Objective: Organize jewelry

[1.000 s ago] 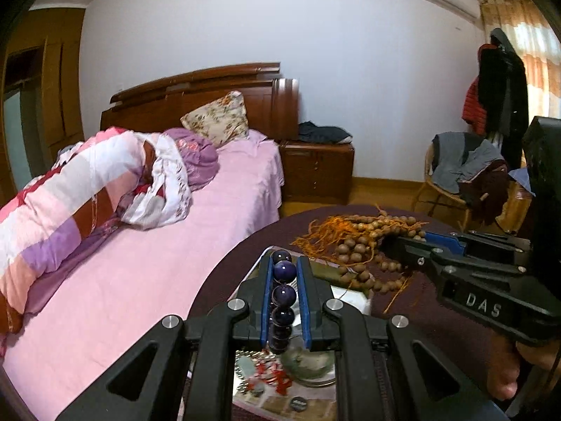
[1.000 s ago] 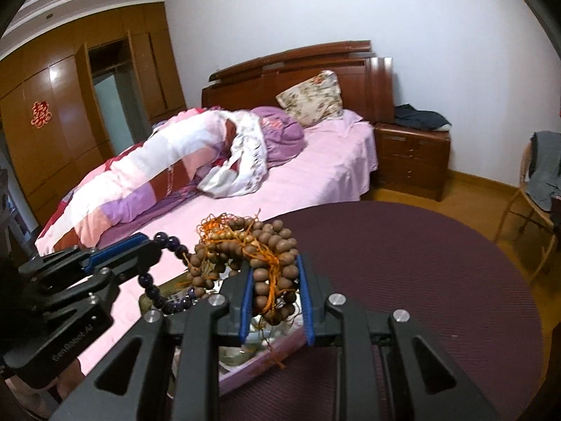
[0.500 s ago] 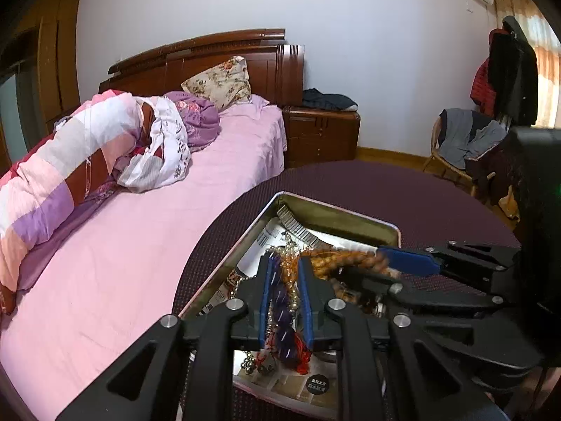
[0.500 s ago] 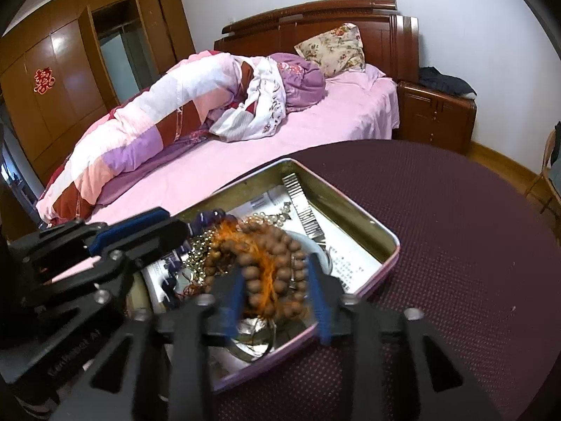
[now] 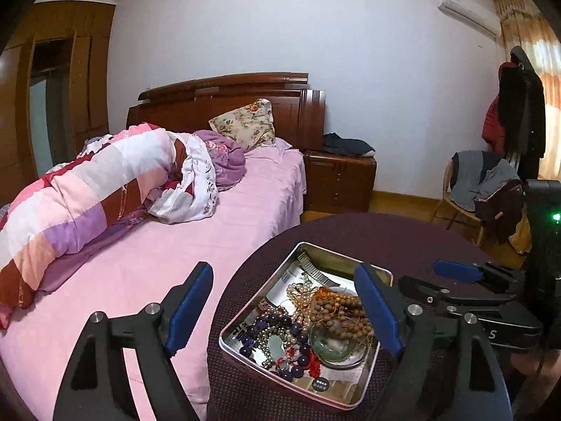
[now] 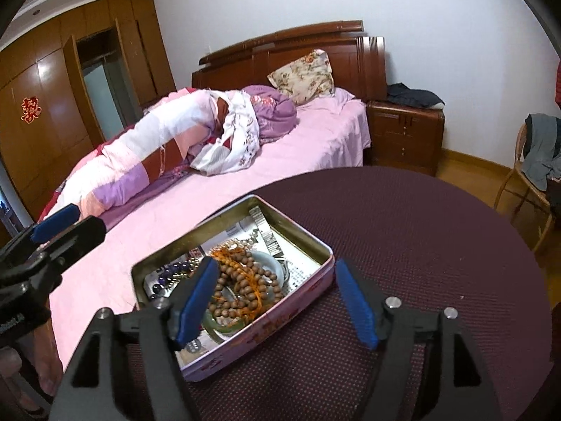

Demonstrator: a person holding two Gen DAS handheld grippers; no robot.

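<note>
A shallow rectangular metal tin (image 5: 368, 273) with a pinkish outer wall is sat on the round table covered in dark maroon dotted cloth (image 6: 438, 245), right at the table's edge nearest the pink-sheeted bed (image 5: 245, 217). All the jewelry is piled inside that tin. The brown wooden bead necklace with orange cord (image 6: 242, 280) is heaped in the middle of the tin, draped partly over a pale green jade bangle (image 5: 336, 351). The dark purple round-bead bracelet (image 5: 270, 322) is lying toward the bed-side corner of the tin, tangled up with a string of small pearly beads (image 5: 298, 291) and a bit of red cord. Printed paper can be seen lining the tin's bottom.

The left gripper (image 5: 287, 308) is held above the tin with its blue-padded fingers (image 5: 189, 301) spread wide, nothing gripped. Same deal with the right gripper (image 6: 277, 298): jaws spread wide, nothing pinched, one finger hanging over the tin and the other just outside its wall.
</note>
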